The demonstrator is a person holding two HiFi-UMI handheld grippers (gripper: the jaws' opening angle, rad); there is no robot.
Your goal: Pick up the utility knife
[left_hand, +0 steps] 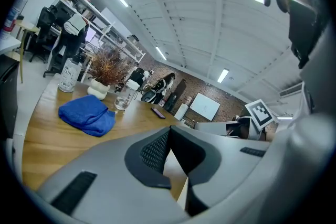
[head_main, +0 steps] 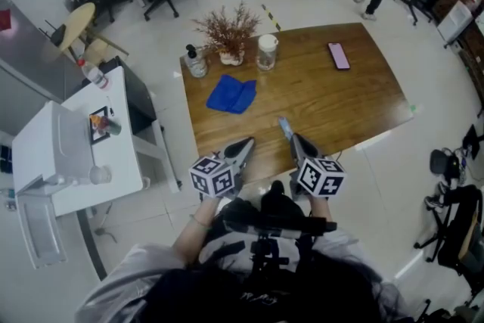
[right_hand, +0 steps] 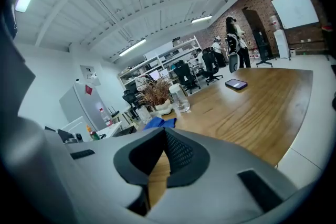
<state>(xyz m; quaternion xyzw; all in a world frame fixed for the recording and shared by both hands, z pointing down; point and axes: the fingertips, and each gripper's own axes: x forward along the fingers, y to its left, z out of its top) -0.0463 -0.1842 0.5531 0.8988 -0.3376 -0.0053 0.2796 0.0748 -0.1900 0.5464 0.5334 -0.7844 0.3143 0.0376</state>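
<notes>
Head view: utility knife [head_main: 284,126], a small pale blue-grey bar by the near edge of the desk [head_main: 355,102]. It lies just ahead of the right claw [head_main: 296,141], long axis roughly in line with it; contact cannot be told. Right claw: jaws together, nothing visible between them. Left claw [head_main: 245,144]: jaws together, empty, beside and farther off. Judged nearer: the right.

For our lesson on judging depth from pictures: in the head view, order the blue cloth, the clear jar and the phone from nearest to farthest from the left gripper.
1. Blue cloth, just ahead of the left gripper.
2. Clear jar, farther back, beside the dried plant.
3. Phone, far off to the right.
</notes>
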